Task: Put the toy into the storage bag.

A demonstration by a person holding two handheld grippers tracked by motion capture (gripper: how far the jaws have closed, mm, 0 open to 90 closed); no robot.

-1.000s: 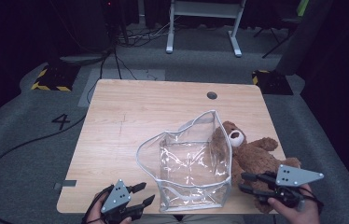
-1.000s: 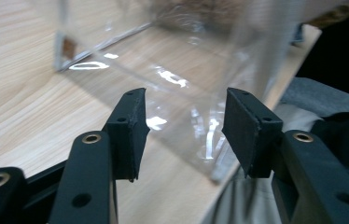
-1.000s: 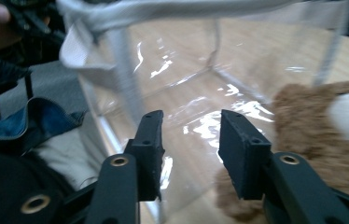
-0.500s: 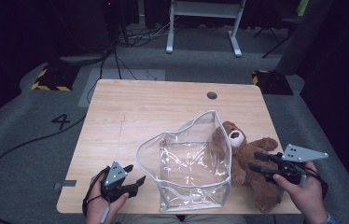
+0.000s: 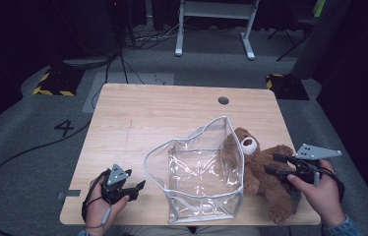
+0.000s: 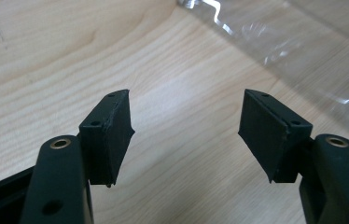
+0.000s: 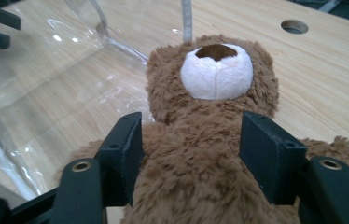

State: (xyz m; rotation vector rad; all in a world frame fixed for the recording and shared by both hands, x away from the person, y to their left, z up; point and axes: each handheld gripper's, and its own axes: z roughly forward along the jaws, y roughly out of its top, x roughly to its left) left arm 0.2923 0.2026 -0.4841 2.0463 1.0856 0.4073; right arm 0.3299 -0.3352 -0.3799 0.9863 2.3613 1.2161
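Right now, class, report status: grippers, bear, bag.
Left gripper open over bare table. Right gripper open astride bear. Bag beside bear, mouth open.

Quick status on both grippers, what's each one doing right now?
Left gripper: open, jaws just opening, nothing between them, over bare table.
Right gripper: open, jaws just opening, astride the teddy bear.

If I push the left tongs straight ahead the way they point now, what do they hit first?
Most likely the clear plastic bag. The left tongs, open with nothing between them, point across bare table toward its near wall, with only wood between. Depth is hard to judge; angled down, they might scrape the tabletop first.
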